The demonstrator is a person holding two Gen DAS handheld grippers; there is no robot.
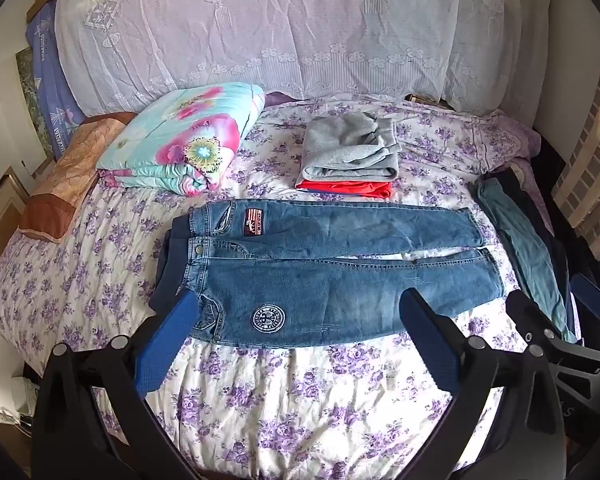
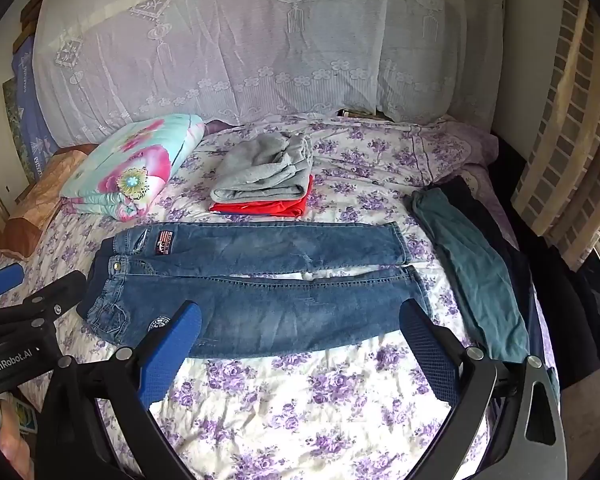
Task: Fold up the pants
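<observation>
Denim jeans point(image 1: 324, 276) with a round white crest patch lay flat, legs slightly parted, on the floral quilt point(image 1: 280, 400), bare bedding along their near edge. "GenRobot.AI" marked the left gripper point(image 2: 16, 316). Left gripper and right gripper point(image 2: 300, 340) hovered above, jaws spread wide, empty.

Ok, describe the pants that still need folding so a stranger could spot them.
On the purple-flowered bed, in front of the grey-and-red folded stack, lie the jeans, spread flat, legs pointing right. Only they are blue denim with a round white badge.
</observation>
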